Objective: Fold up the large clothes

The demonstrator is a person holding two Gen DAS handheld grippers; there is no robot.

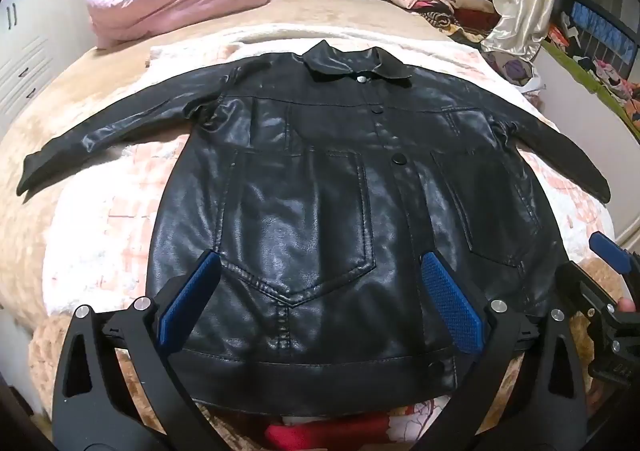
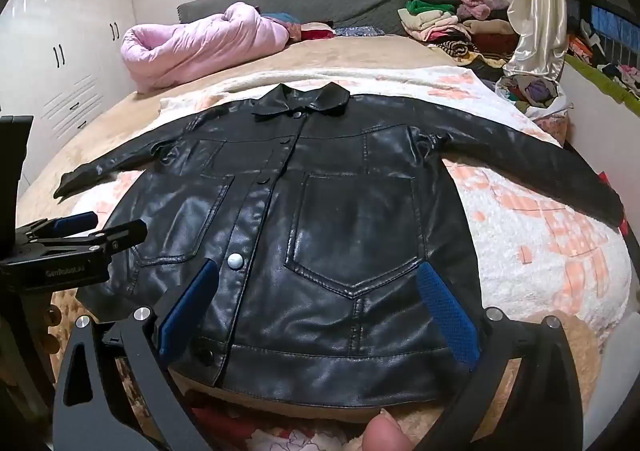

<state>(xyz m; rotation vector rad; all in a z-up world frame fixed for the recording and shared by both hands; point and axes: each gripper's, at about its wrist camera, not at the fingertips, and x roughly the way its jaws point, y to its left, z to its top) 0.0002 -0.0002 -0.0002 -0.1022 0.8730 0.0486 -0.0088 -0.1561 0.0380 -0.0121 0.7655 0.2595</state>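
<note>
Writing: "GenRobot.ai" in white on the left gripper's point(image 2: 76, 227) black body, seen from the right wrist; no other text legible.
Left gripper point(image 1: 320, 295): fingers wide apart, poised over the jacket's near left hem.
Right gripper point(image 2: 318, 303): fingers wide apart, over the near right hem, holding nothing.
Jacket point(image 1: 320, 179): black, buttoned, flat, front up, sleeves spread, on the blanket point(image 1: 100, 235), collar far.
</note>
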